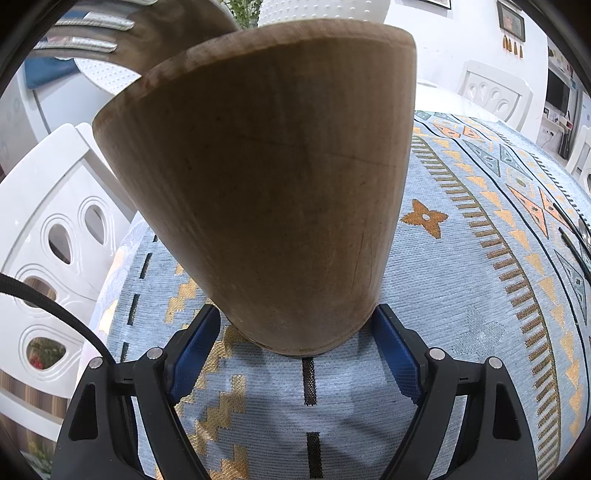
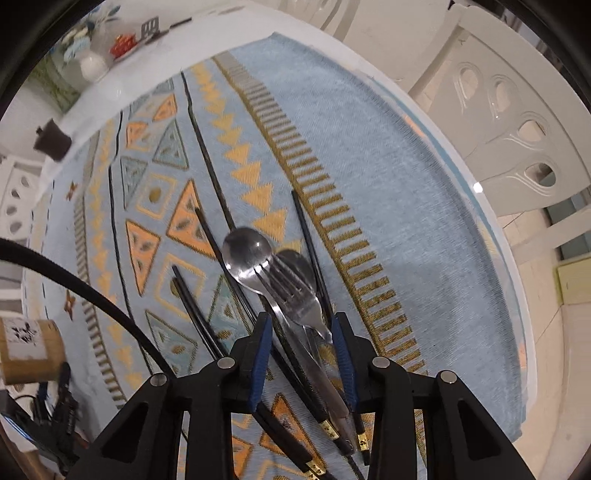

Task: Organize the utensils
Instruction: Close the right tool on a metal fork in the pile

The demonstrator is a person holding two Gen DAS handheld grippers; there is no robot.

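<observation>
Through my left wrist camera, my left claw (image 1: 297, 339) grasps the wooden utensil holder (image 1: 266, 192) low on its body, both blue pads pressed to its sides; it stands tilted on the patterned cloth (image 1: 461, 280) covering the bench, fork tines (image 1: 92, 35) showing past its rim; through my right wrist camera, my right claw (image 2: 302, 325) hangs unclenched above a fork (image 2: 295, 295) and a spoon (image 2: 245, 254) lying among black chopsticks (image 2: 195, 310); its pads straddle the handles, gripping nothing.
</observation>
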